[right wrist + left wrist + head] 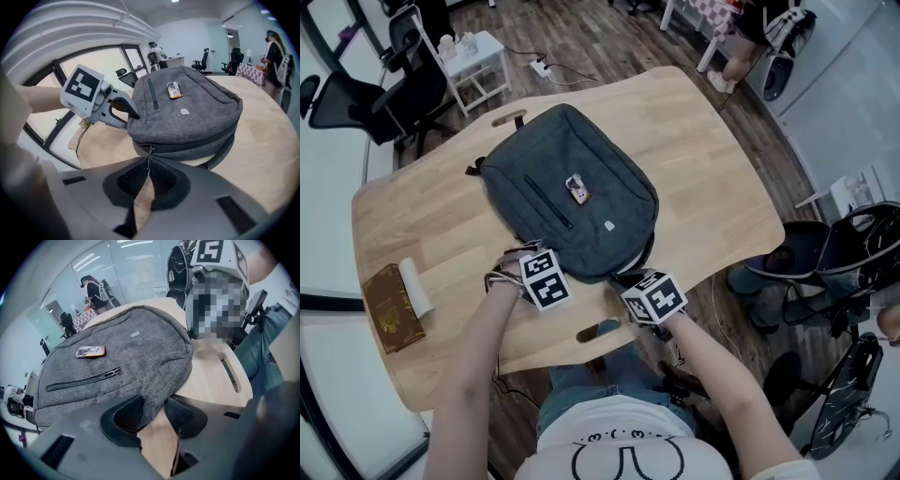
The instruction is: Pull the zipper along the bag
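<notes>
Item 1: bag (572,187), a grey fabric backpack. It lies flat in the middle of the table (722,187), and its lower end reaches toward the near edge.
- The main zipper track (197,140) runs round the side wall. It reads as shut on the stretch that the right gripper view shows.
- The front pocket zipper (84,380) is drawn shut.
- Nothing of either compartment's contents shows.

Item 2: small flat rectangular item (577,189). It rests loose on top of the bag, just beside the front pocket zipper.

Item 3: pale label patch (185,111). It sits on the bag's top panel, nearer to me than item 2.

Item 4: my left gripper (157,411). It is at the bag's near end, on the side toward the table's left edge. Its pads are clenched on a fold of the bag's fabric.

Item 5: my right gripper (149,176). It is at the same end of the bag, just beside the near edge. Its jaws are pinched on the zipper pull (149,154), which hangs from the slider at the start of the main track.

Item 6: brown booklet (392,307) and white roll (416,286). They lie side by side at the near left corner, well apart from the bag.
</notes>
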{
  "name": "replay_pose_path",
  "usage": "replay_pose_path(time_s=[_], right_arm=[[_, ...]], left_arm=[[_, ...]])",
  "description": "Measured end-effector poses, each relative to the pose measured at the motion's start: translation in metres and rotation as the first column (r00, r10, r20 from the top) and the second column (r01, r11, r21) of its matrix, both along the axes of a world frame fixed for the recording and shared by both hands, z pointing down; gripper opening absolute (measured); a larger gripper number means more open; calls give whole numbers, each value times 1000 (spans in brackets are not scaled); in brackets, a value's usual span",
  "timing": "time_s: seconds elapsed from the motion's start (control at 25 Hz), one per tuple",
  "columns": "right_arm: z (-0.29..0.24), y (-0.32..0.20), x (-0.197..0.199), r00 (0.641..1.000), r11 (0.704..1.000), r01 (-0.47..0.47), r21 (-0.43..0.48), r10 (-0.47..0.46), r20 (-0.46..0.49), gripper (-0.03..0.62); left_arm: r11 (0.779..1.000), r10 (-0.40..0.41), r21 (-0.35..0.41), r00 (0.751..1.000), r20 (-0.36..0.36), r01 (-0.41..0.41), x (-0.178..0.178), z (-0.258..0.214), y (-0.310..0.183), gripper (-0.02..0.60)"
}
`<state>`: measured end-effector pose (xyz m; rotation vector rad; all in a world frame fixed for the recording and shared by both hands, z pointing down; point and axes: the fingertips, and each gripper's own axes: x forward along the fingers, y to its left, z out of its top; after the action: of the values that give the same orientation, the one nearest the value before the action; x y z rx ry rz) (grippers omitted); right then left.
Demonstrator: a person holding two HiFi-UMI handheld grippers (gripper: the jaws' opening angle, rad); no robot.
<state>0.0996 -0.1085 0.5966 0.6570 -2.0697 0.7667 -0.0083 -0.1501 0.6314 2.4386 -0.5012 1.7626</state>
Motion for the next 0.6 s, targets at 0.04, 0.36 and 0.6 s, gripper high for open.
replay_pose_path(time_s=[0.04, 0.36, 0.6], right_arm=[[2, -1, 1, 1000, 1000, 12, 7, -12, -15, 57], [5, -24, 13, 983, 989, 129, 79, -117, -139, 55], [5, -53, 20, 969, 976, 164, 144, -132, -207, 57]], left_arm=[[1000, 2, 6, 1000, 6, -2, -1, -1, 1, 157], [1000, -19, 2, 999, -31, 19, 10, -14, 30, 148], [998, -23, -64, 997, -75, 19, 24, -21, 56, 111]])
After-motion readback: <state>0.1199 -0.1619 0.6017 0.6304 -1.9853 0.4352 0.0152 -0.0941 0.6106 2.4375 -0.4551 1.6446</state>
